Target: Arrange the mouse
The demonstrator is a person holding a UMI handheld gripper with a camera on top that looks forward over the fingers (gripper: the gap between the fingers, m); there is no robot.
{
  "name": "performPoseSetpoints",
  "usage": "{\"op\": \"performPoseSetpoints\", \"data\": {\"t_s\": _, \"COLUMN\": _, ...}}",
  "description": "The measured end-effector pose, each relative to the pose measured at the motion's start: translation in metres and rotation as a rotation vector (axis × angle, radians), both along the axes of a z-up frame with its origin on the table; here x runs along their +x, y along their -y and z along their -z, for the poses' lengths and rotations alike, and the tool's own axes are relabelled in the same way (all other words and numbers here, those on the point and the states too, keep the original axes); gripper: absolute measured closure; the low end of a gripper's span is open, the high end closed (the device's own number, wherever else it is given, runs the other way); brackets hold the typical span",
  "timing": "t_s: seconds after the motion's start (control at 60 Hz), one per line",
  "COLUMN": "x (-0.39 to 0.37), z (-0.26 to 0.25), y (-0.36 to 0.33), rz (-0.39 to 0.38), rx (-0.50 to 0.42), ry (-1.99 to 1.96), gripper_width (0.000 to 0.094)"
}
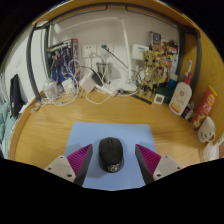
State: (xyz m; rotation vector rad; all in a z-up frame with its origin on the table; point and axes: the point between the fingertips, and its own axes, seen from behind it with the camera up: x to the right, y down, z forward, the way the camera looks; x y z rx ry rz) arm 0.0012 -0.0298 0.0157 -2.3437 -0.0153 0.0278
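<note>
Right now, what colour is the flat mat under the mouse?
Light blue mat, gripper view.

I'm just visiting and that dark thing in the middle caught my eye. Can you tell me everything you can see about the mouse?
The mouse is a black computer mouse, rounded and smooth like plastic, with a slim scroll wheel along its middle. No cable shows. It lies flat on a pale blue mouse pad on the wooden desk. It sits between the gripper's open jaws, with a gap at each side, so nothing presses on it.
</note>
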Motion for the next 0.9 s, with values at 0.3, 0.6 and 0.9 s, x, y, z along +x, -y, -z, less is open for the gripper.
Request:
{"op": "performPoseSetpoints", "data": {"t_s": 0.3, "x": -0.037, "z": -0.135, "y": 0.031, "rz": -0.016, "rx": 0.087, "ry": -0.046, "gripper_width": 0.0085}}
{"op": "performPoseSetpoints", "data": {"t_s": 0.6, "x": -0.069, "z": -0.232, "y": 0.056, "rz": -0.063, "rx": 0.19, "ry": -0.08, "gripper_width": 0.0076}}
{"op": "performPoseSetpoints", "data": {"t_s": 0.9, "x": -0.07, "z": -0.242, "y": 0.074, "rz": -0.05, "rx": 0.202, "ry": -0.078, "gripper_width": 0.0083}}
